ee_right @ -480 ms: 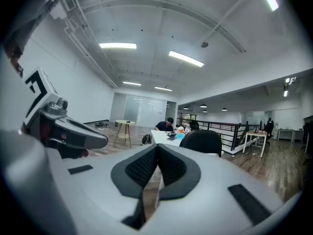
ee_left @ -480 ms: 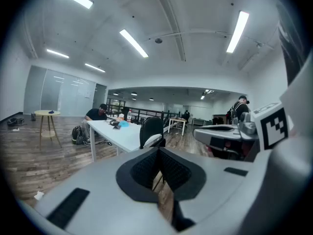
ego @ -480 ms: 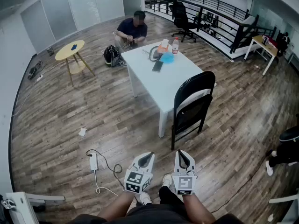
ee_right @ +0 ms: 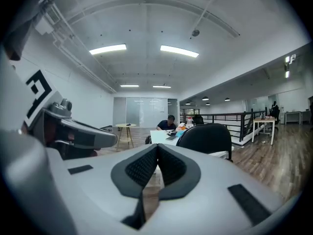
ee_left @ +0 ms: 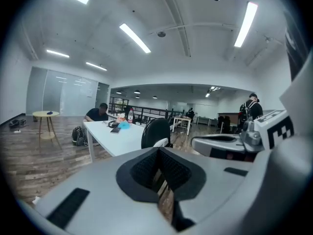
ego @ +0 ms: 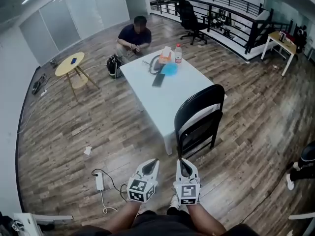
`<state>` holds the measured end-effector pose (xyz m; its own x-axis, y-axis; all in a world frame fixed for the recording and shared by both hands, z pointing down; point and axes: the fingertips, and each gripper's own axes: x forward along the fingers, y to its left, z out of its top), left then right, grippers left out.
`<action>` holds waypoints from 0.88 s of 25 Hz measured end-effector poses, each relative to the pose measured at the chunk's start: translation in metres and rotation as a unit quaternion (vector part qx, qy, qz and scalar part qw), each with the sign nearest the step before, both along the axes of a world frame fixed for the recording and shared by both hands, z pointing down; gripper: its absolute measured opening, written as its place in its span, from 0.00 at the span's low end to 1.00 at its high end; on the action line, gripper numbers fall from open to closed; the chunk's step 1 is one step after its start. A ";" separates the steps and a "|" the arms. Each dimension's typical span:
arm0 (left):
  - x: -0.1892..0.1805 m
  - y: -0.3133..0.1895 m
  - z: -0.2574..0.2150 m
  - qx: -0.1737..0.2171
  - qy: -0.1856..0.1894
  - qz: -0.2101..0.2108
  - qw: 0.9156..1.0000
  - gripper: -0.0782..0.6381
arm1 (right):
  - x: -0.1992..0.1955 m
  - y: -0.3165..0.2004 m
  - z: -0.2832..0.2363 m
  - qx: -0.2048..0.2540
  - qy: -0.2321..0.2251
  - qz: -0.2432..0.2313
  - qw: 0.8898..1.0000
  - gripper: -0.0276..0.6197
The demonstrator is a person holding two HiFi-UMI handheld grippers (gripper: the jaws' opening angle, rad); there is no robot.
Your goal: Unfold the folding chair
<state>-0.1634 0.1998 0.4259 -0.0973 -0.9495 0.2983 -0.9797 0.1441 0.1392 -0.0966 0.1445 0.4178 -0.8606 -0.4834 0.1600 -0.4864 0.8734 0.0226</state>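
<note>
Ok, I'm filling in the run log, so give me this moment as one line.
phase: pre-grasp | chair: folded, beside table | left gripper: shut, empty | right gripper: shut, empty | neither touches chair

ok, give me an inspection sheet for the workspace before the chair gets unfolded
Surface: wood floor, planked.
Job's things: folding chair, black, folded, upright at the near corner of the white table; whether they touch is unclear.
Clutter: bottle, blue item and dark flat device on the table; paper scrap on the floor.
Grippers: left hand-held gripper and right hand-held gripper both shut, empty, side by side short of the chair.
Cables: power strip with its cable on the floor, left of the grippers.
Surroundings: crouching person, backpack, round side table, office chair, railing.
</note>
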 end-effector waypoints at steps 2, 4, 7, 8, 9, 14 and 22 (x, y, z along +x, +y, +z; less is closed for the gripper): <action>-0.006 -0.017 -0.001 -0.004 0.001 -0.001 1.000 0.12 | -0.003 -0.018 0.000 -0.002 0.001 0.005 1.000 0.06; -0.012 -0.031 0.001 -0.010 -0.003 0.001 1.000 0.12 | -0.002 -0.035 0.004 -0.007 0.002 0.017 1.000 0.06; -0.026 -0.057 0.002 -0.009 -0.006 0.005 1.000 0.12 | -0.005 -0.060 0.014 -0.015 0.004 0.037 0.999 0.07; -0.030 -0.067 0.003 -0.009 -0.007 0.008 1.000 0.12 | -0.007 -0.069 0.017 -0.019 0.007 0.044 0.999 0.06; -0.035 -0.078 0.003 -0.009 -0.009 0.011 1.000 0.12 | -0.009 -0.078 0.021 -0.023 0.010 0.051 0.998 0.06; -0.063 -0.140 0.006 -0.004 -0.017 0.039 0.999 0.12 | -0.029 -0.136 0.043 -0.034 0.027 0.093 0.995 0.07; -0.092 -0.253 -0.008 0.009 -0.029 0.183 0.983 0.12 | -0.054 -0.235 0.066 -0.067 0.059 0.225 0.970 0.06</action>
<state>-0.2549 -0.0528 0.4175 0.2353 -0.9289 0.2860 -0.9718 -0.2212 0.0812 -0.1502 -0.0903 0.4835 -0.5391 -0.7745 0.3311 -0.8202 0.5721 0.0027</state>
